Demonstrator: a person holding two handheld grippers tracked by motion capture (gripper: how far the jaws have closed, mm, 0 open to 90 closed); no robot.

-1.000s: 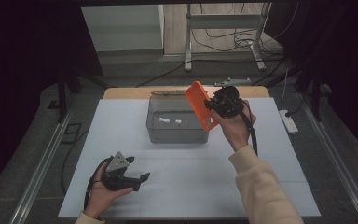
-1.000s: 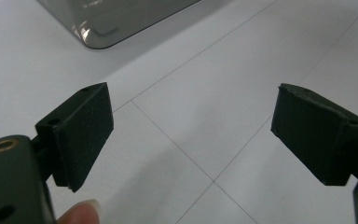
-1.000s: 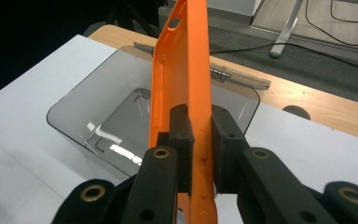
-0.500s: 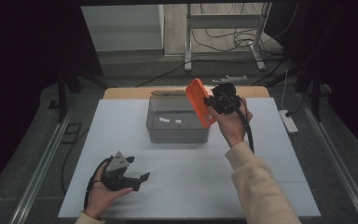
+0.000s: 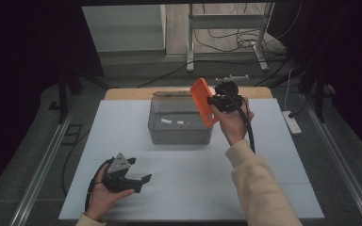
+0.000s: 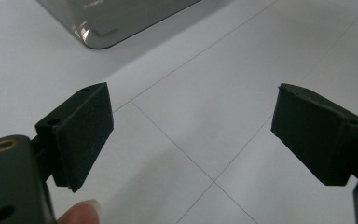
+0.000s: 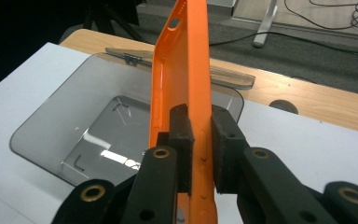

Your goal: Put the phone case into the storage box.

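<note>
An orange phone case (image 5: 202, 100) (image 7: 182, 79) hangs tilted over the right rim of a clear grey plastic box (image 5: 179, 123) (image 7: 95, 121). My right gripper (image 5: 215, 100) (image 7: 200, 140) is shut on the case's edge, its black pads pressing both sides. Near the table's front left, my left gripper (image 5: 141, 182) (image 6: 193, 135) rests in a hand, open, with bare white table between its jaws. A corner of the box (image 6: 107, 23) lies beyond it.
The box's clear lid (image 5: 172, 93) (image 7: 186, 70) lies behind it on the wooden table edge (image 5: 259, 92). A white mat (image 5: 188, 183) covers the table. A power strip (image 5: 292, 122) lies on the floor at the right; metal rails run along both sides.
The right hand with the orange case has shifted only slightly above the box. The left hand has stayed still.
</note>
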